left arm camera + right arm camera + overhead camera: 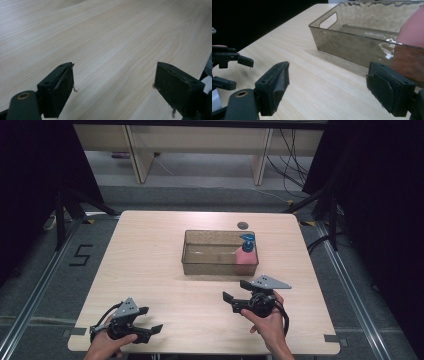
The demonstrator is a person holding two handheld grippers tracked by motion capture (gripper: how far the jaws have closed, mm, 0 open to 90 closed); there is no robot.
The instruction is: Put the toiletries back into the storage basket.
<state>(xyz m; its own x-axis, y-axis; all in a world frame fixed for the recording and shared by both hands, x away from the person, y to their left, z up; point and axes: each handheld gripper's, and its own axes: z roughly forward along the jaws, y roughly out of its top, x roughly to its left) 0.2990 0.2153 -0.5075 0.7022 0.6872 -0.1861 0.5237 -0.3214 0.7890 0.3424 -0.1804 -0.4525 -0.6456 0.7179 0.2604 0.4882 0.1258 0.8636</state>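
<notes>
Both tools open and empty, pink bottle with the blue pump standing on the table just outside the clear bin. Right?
One thing is wrong: the pink bottle stands inside the clear bin, at its right end, not outside it on the table. The high view shows this. The rest holds: the left tool and the right tool are both open and empty.

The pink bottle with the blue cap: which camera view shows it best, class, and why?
The high view: the pink bottle stands whole, cap included, at the right end of the clear bin. The right gripper view catches just part of its pink body at the right edge, behind the bin wall. The left gripper view looks at bare table.
</notes>
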